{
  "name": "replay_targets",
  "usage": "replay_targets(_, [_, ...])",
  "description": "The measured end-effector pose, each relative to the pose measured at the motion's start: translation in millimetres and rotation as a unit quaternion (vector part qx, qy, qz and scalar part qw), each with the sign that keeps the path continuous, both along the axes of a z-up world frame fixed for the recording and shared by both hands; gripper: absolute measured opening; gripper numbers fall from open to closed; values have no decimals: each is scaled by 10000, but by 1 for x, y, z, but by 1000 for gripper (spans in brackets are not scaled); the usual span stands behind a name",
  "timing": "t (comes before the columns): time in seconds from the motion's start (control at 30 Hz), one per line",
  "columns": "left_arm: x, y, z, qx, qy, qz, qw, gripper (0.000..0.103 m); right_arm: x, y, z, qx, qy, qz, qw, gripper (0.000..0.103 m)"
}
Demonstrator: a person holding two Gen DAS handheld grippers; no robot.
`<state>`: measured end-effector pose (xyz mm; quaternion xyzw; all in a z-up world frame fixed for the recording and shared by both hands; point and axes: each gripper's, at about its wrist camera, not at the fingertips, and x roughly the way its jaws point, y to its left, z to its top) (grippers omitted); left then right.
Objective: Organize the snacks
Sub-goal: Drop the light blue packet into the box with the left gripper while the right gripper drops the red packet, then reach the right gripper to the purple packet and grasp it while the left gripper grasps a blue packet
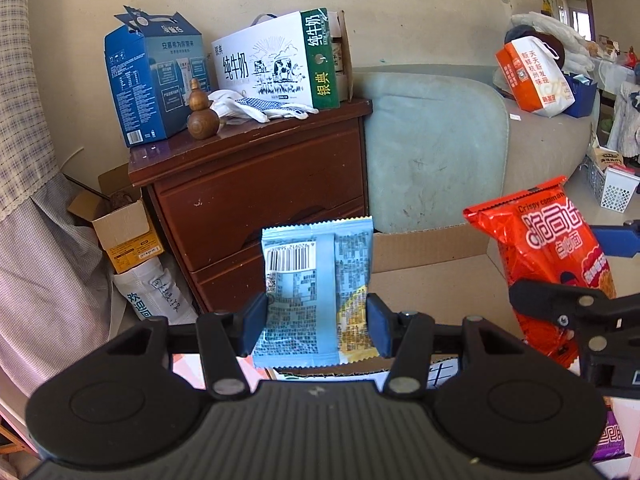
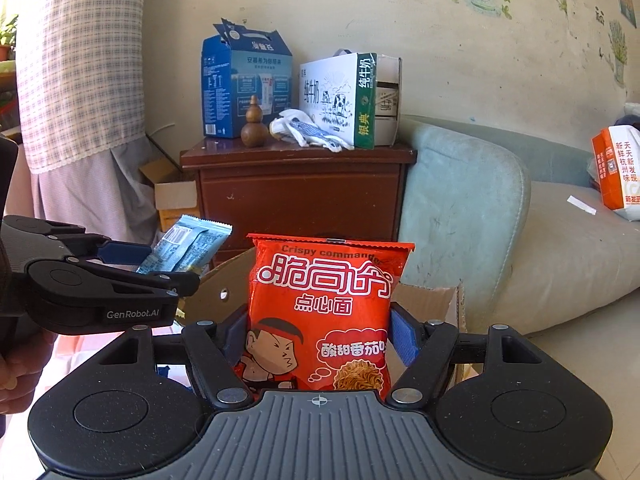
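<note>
My left gripper (image 1: 316,326) is shut on a light blue snack packet (image 1: 316,280), held upright with its barcode side facing the camera. In the right wrist view that blue snack packet (image 2: 188,250) sticks out of the left gripper (image 2: 132,256) at the left. My right gripper (image 2: 320,334) is shut on a red crispy-noodle bag (image 2: 324,312), also upright, its printed front facing the camera. The red crispy-noodle bag (image 1: 552,256) and the right gripper (image 1: 576,276) show at the right of the left wrist view. Both packets hang above an open cardboard box (image 2: 432,304).
A dark wooden nightstand (image 1: 256,188) stands ahead, carrying a blue carton (image 1: 152,80), a white milk carton (image 1: 276,64), a wooden gourd (image 1: 202,110) and gloves. A pale blue sofa (image 1: 436,140) lies to its right with an orange bag (image 1: 532,76). White perforated basket (image 1: 612,188) at far right.
</note>
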<state>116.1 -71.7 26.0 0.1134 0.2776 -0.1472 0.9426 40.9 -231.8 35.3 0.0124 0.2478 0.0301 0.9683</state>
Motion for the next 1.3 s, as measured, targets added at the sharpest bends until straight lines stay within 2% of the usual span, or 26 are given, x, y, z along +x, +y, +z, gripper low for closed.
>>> replay_targets(0.33, [42,-12,-20,-182,393,181,9989,54,41,-17,-20,219,320,-353,9986,71])
replay_targets(0.4, [46,-14,-23,-211,439,241,9985,60,46,-22,-23,317,355,-493,9976,72])
replay_targets(0.43, [46,-14,-23,-228,448,260,9984,67,47,-24,-25,359,311,-590,9971,73])
replay_targets(0.47, [46,-14,-23,-246,448,275,9983,73,49,-28,-26,418,290,-660,9965,77])
replay_targets(0.5, [45,-13,-22,-259,458,291,9982,74,50,-31,-27,491,323,-703,9958,82])
replay_targets(0.53, [44,-12,-21,-268,465,291,9981,75,50,-34,-27,588,377,-739,9948,83])
replay_targets(0.8, [30,9,-8,-283,601,379,9971,82,42,-46,-16,1188,546,-695,9890,84])
replay_targets(1.3, [-13,43,-7,-187,1036,666,9922,83,24,-25,-8,986,1117,-146,9887,85])
